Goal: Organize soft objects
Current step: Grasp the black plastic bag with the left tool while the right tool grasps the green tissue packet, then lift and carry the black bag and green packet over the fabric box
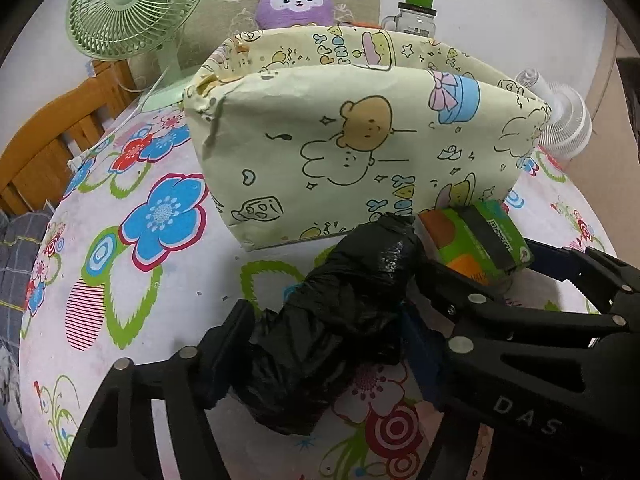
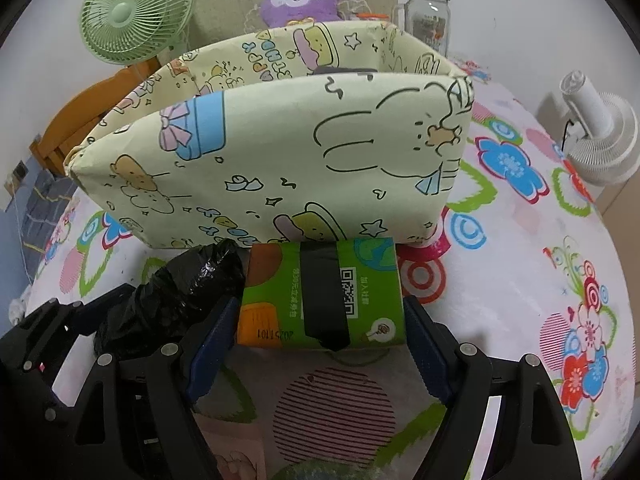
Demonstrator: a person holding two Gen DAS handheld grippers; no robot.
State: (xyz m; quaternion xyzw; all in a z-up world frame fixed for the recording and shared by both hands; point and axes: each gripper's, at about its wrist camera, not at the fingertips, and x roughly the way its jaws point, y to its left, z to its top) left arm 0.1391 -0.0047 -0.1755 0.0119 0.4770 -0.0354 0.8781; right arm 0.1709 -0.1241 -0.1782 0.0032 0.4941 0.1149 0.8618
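Left wrist view: left gripper clamps black plastic bag roll; right gripper squeezes tissue pack, both before fabric bin. Lift above rim w/o crushing, then drop.

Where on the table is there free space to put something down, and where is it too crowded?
Free: the flowered tablecloth left of the fabric bin, toward the green fan; also right of the bin, before the white fan. Crowded: in front of the bin, where the black bag roll and tissue pack sit in the grippers.
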